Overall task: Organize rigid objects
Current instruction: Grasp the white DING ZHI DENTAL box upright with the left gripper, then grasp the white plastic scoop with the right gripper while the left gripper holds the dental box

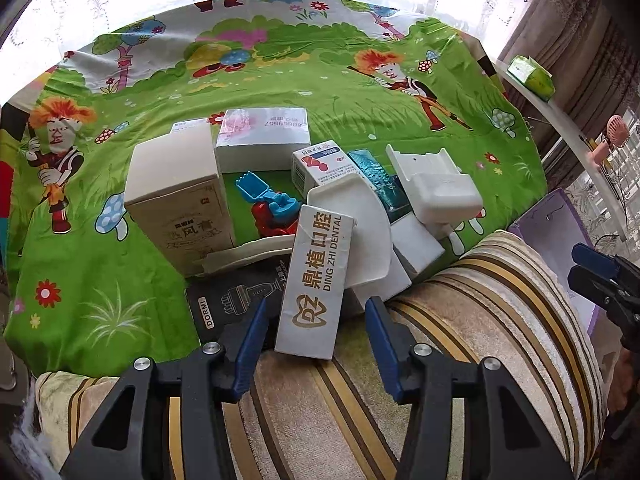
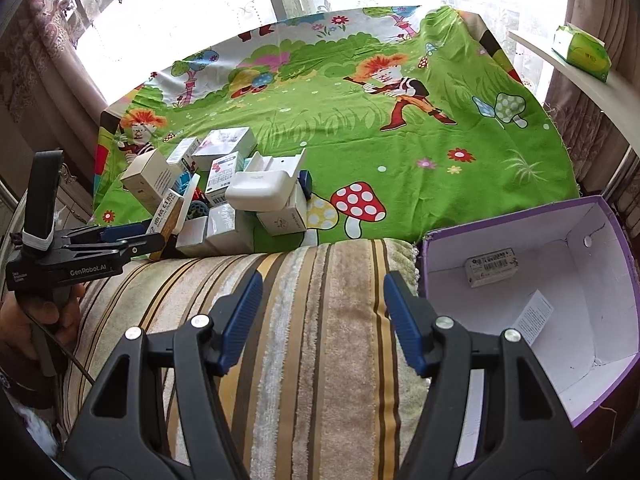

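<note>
A pile of small boxes lies on the green cartoon cloth (image 1: 320, 92). A white "Ding Zhi Dental" box (image 1: 316, 284) leans out of the pile toward me. My left gripper (image 1: 316, 320) is open, its jaws on either side of the box's near end, not closed on it. In the right wrist view the left gripper (image 2: 158, 236) reaches the same box (image 2: 164, 216). My right gripper (image 2: 322, 300) is open and empty above the striped cushion (image 2: 304, 320). A purple box (image 2: 532, 304) with a white inside sits to its right and holds two small boxes.
The pile includes a tall beige box (image 1: 176, 200), a black Dormi box (image 1: 236, 300), a red and blue toy (image 1: 272, 208), a white plastic holder (image 1: 436, 188) and medicine boxes. A shelf (image 1: 560, 120) at the right carries a green tissue pack (image 1: 532, 74) and a pink fan.
</note>
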The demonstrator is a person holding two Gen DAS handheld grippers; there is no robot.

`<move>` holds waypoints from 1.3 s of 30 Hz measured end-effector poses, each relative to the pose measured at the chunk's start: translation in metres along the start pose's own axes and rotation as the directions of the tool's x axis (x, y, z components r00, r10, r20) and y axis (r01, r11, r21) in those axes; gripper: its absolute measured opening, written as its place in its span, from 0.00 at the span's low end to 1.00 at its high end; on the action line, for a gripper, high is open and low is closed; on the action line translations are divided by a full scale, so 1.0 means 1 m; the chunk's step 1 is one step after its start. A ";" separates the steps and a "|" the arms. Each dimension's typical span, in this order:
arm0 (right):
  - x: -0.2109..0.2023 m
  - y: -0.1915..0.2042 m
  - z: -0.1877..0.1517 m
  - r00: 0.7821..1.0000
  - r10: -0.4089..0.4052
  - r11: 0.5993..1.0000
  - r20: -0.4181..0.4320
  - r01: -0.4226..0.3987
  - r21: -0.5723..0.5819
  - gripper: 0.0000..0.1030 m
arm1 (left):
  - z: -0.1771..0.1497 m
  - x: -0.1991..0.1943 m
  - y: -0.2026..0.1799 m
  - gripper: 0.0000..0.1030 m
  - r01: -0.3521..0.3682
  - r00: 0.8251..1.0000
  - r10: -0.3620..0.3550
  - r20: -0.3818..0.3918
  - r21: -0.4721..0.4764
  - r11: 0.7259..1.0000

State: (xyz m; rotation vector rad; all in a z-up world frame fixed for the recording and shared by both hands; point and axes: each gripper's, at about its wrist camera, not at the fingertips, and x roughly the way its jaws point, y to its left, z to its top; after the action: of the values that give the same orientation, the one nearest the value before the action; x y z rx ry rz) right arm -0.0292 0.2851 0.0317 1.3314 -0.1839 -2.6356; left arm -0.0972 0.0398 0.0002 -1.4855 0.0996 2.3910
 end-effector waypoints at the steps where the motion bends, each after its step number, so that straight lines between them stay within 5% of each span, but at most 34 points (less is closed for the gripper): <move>1: 0.001 0.004 0.002 1.000 0.004 1.000 -0.001 -0.004 -0.012 0.65 | 0.000 0.001 0.000 0.44 -0.001 1.000 0.001 -0.005 0.002 1.000; 5: 0.007 0.023 0.009 1.000 0.019 0.998 -0.002 -0.019 -0.062 0.65 | 0.000 0.006 0.000 0.31 0.007 1.000 -0.007 -0.021 0.007 1.000; 18: 0.031 0.068 0.023 1.000 0.023 0.984 -0.021 -0.026 -0.175 0.68 | -0.013 -0.015 0.022 0.31 0.083 0.995 -0.078 0.055 -0.096 0.992; 27: 0.052 0.111 0.033 0.999 0.011 0.964 -0.038 -0.021 -0.266 0.71 | -0.035 -0.041 0.046 0.31 0.074 0.989 -0.047 0.139 -0.192 0.979; 39: 0.098 0.162 0.041 0.991 -0.103 0.908 -0.091 0.056 -0.414 0.71 | -0.052 -0.049 0.066 0.31 0.128 0.978 -0.078 0.193 -0.261 0.957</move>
State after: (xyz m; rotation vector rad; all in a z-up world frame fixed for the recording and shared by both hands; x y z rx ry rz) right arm -0.1019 0.1069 0.0102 1.3488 0.4287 -2.4610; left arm -0.0525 -0.0465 0.0127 -1.3347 -0.3552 2.5177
